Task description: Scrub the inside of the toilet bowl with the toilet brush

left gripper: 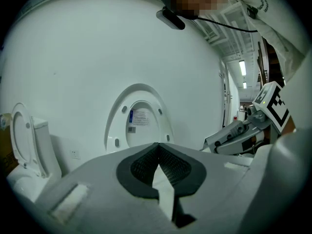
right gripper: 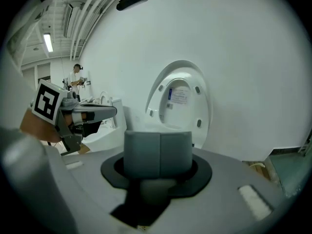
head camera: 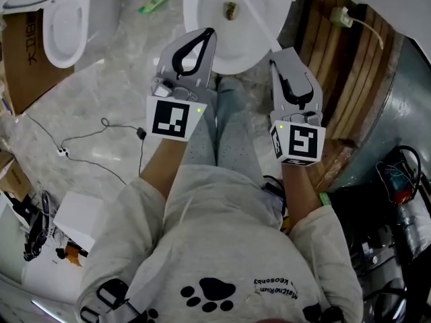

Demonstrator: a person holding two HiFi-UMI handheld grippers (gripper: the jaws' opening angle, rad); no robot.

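Left claw [head camera: 207, 33] and right claw [head camera: 280, 54] both pressed together, empty. Toilet bowl [head camera: 199, 12] at 12 o'clock. Risk: unopened claws would knock the brush, not grip it.

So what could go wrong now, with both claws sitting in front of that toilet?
The thin white rod in the toilet bowl, likely the brush handle, lies close to the right claw; a shut claw might knock it. The loose cable on the floor by the person's legs could snag a foot.
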